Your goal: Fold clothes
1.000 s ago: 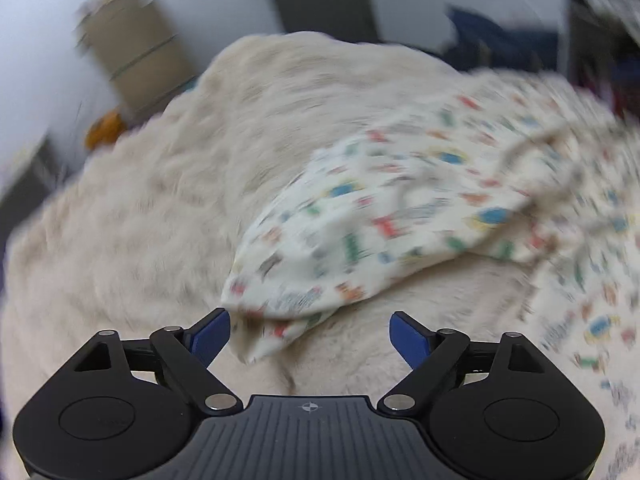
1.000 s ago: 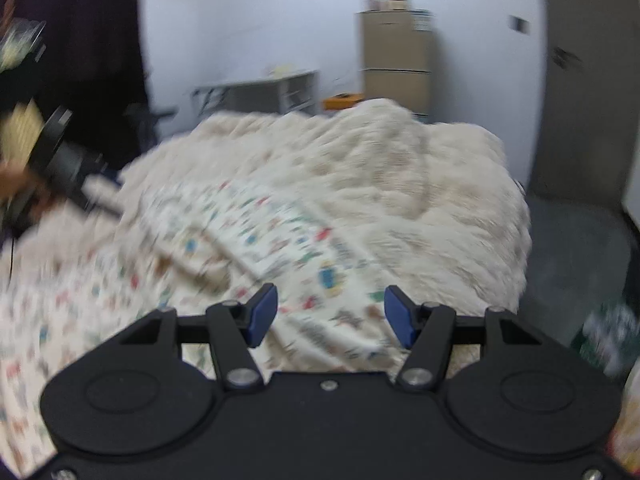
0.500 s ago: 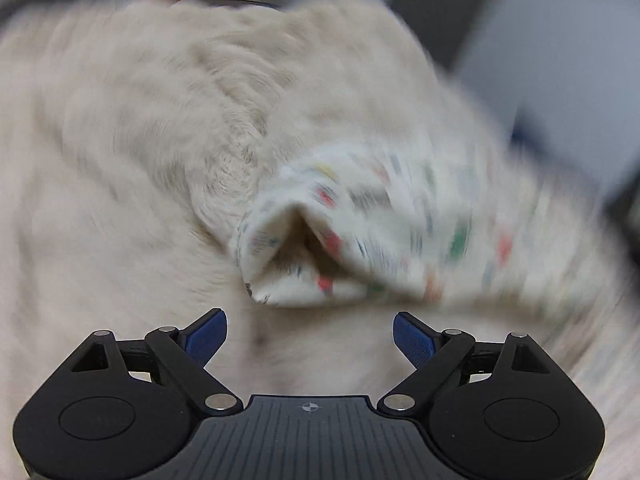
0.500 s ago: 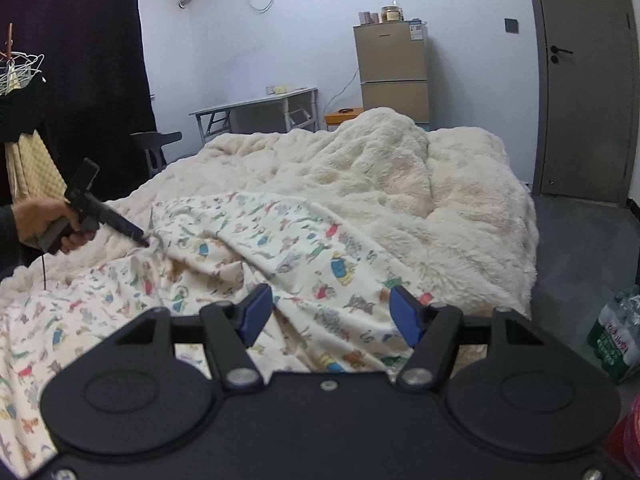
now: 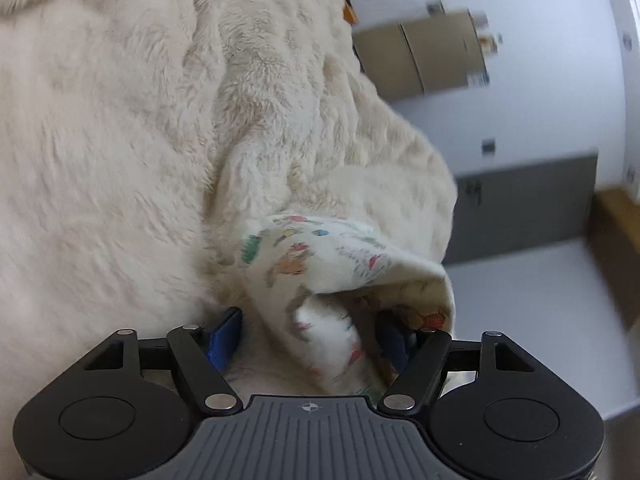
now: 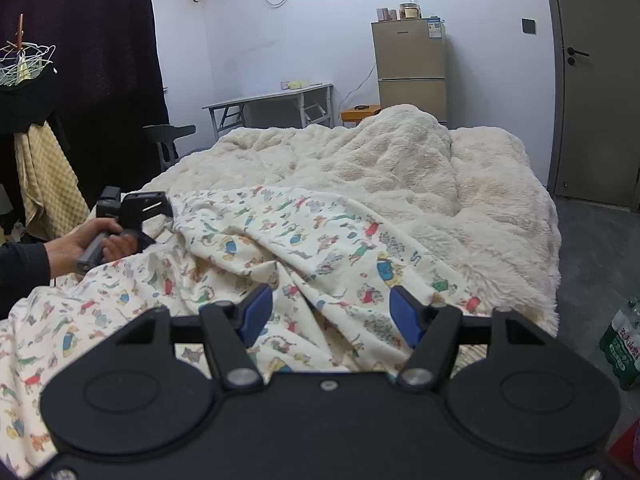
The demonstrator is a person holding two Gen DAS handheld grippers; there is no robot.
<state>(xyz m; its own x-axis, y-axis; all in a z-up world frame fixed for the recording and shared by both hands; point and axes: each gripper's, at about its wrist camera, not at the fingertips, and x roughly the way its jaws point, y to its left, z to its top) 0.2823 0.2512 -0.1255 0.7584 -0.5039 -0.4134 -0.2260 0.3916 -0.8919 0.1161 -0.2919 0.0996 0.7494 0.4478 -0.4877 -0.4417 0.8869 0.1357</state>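
The printed garment [image 6: 304,240] lies crumpled on the fluffy blanket [image 6: 440,168], so no neat fold is made. The left gripper [image 5: 310,334] is spread wide, a cloth corner between its fingers. The right gripper [image 6: 332,312] is wide too, cloth just past its tips. Most folding is left.

- The left wrist camera is sitting low, looking along the left gripper [image 5: 308,338] from very close at a garment [image 5: 344,276] cuff on the blanket [image 5: 120,140]. It is rolled sideways, so the fridge [image 5: 424,58] is appearing tilted.
- The right wrist camera is looking level over the right gripper [image 6: 331,314], from the bed's near end, across the garment [image 6: 280,240] and blanket [image 6: 400,160] toward the far wall.
- Both views are sharing the garment, blanket and fridge [image 6: 410,68]; the right view is also catching the left gripper [image 6: 140,210] from outside.
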